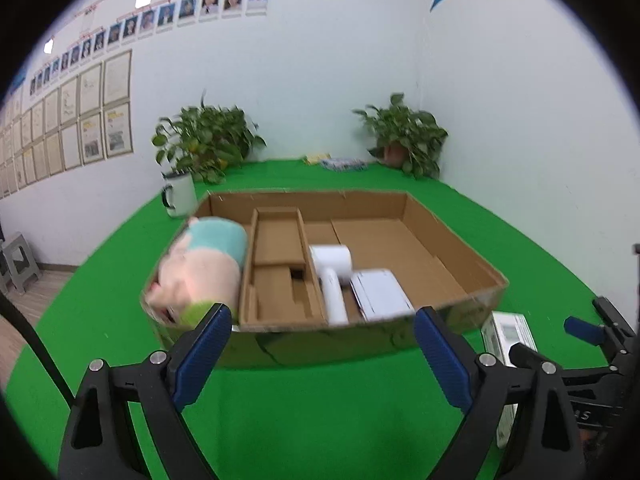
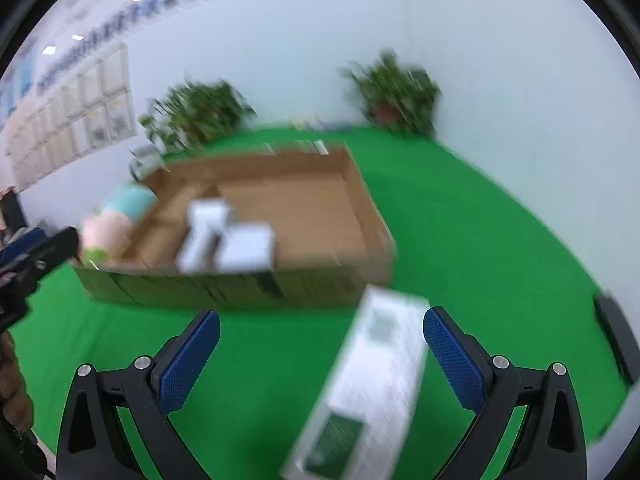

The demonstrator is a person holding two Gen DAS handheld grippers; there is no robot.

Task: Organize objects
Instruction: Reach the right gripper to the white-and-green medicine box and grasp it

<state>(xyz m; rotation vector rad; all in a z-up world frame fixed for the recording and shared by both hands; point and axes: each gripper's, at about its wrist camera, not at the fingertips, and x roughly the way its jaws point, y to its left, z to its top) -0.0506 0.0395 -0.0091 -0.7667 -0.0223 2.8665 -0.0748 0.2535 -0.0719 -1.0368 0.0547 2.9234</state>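
A plush pig (image 1: 200, 268), white dryer (image 1: 330, 276) and white box (image 1: 382, 292) lie inside the cardboard tray (image 1: 456, 240).

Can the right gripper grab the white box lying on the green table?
Probably yes. The right gripper is open, and the white box lies on the green cloth between its fingers, nearer the right one, with nothing in the way. The picture is blurry, though.

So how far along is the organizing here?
Done: plush toy, white hair dryer and small white box sit in the cardboard tray. In hand: nothing; left gripper and right gripper are open. Left: green-and-white box, mug.
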